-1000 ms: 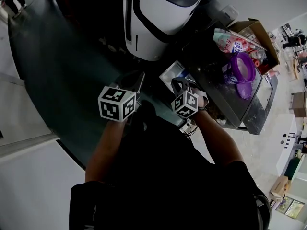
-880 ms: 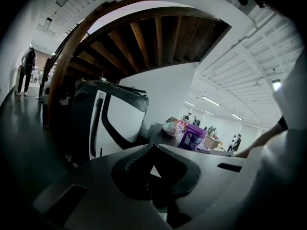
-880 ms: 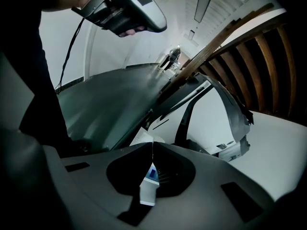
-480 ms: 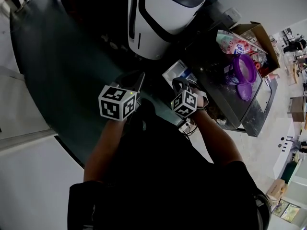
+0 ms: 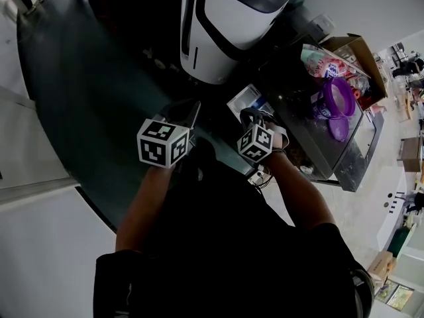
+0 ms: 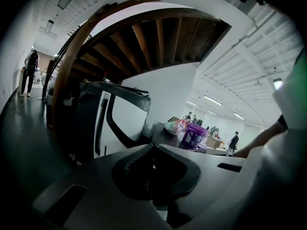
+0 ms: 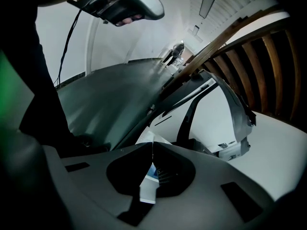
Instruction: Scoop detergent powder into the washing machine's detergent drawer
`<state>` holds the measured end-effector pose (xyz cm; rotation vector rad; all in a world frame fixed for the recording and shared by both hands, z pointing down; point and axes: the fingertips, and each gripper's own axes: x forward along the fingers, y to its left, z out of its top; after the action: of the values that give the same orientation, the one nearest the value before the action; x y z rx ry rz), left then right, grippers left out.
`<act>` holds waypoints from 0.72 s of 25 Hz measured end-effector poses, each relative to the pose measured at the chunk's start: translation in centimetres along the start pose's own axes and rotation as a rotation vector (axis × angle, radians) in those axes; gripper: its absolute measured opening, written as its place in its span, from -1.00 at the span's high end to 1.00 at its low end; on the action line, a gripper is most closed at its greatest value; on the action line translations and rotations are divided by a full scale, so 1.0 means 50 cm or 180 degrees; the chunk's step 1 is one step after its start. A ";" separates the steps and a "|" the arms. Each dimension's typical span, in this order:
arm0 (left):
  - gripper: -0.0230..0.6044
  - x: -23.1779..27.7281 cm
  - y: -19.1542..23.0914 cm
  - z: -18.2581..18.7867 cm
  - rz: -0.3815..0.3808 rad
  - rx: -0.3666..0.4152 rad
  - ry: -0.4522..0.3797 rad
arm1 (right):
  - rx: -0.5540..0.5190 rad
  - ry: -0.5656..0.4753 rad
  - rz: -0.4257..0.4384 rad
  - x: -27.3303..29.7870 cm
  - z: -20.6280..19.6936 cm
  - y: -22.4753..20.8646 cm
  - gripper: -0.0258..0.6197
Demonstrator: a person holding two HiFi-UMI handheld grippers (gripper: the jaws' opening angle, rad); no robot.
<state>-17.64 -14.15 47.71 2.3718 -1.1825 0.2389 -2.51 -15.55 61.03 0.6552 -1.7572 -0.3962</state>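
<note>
The white washing machine [image 5: 232, 18] stands at the top of the head view. Its detergent drawer [image 5: 246, 101] is pulled out, white with a blue insert. A purple detergent tub [image 5: 338, 97] sits open on the dark table [image 5: 311, 144] to the right. My left gripper [image 5: 189, 114] hovers left of the drawer; in its own view the left gripper [image 6: 153, 145] is shut and empty, facing the machine [image 6: 120, 123] and tub [image 6: 194, 134]. My right gripper [image 5: 252, 118] is just below the drawer. Seen in its own view, the right gripper [image 7: 152, 143] is shut, with the drawer [image 7: 149, 176] behind the jaws.
A pink detergent bag [image 5: 321, 59] and a cardboard box [image 5: 358, 48] sit at the table's far end. A curved dark floor strip [image 5: 86, 98] lies left of the machine. Wooden stairs [image 6: 158, 37] rise overhead. People stand far off [image 6: 29, 71].
The head view has shifted a little, so the machine and table sit slightly further right. Both grippers hold the same place and stay shut.
</note>
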 end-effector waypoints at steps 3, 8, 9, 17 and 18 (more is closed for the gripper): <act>0.90 -0.003 -0.003 -0.002 -0.0007 -0.0012 -0.0005 | -0.0002 0.0015 0.0029 -0.002 -0.001 0.005 0.86; 0.90 -0.006 -0.005 0.000 -0.0011 -0.0001 -0.0013 | -0.0055 0.0038 0.0008 -0.003 -0.005 0.006 0.86; 0.90 -0.006 -0.006 -0.001 -0.0009 -0.0002 -0.0016 | -0.0079 0.0043 0.0014 -0.002 -0.007 0.009 0.86; 0.90 -0.012 -0.019 -0.005 -0.0040 0.0026 -0.0014 | 0.0140 0.0007 -0.0073 -0.017 -0.011 -0.015 0.86; 0.90 -0.012 -0.021 -0.005 -0.0042 0.0030 -0.0016 | 0.0144 0.0008 -0.0057 -0.017 -0.013 -0.011 0.86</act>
<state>-17.18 -13.07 47.34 2.3890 -1.1701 0.2350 -1.61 -15.40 60.25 0.7039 -1.7634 -0.3688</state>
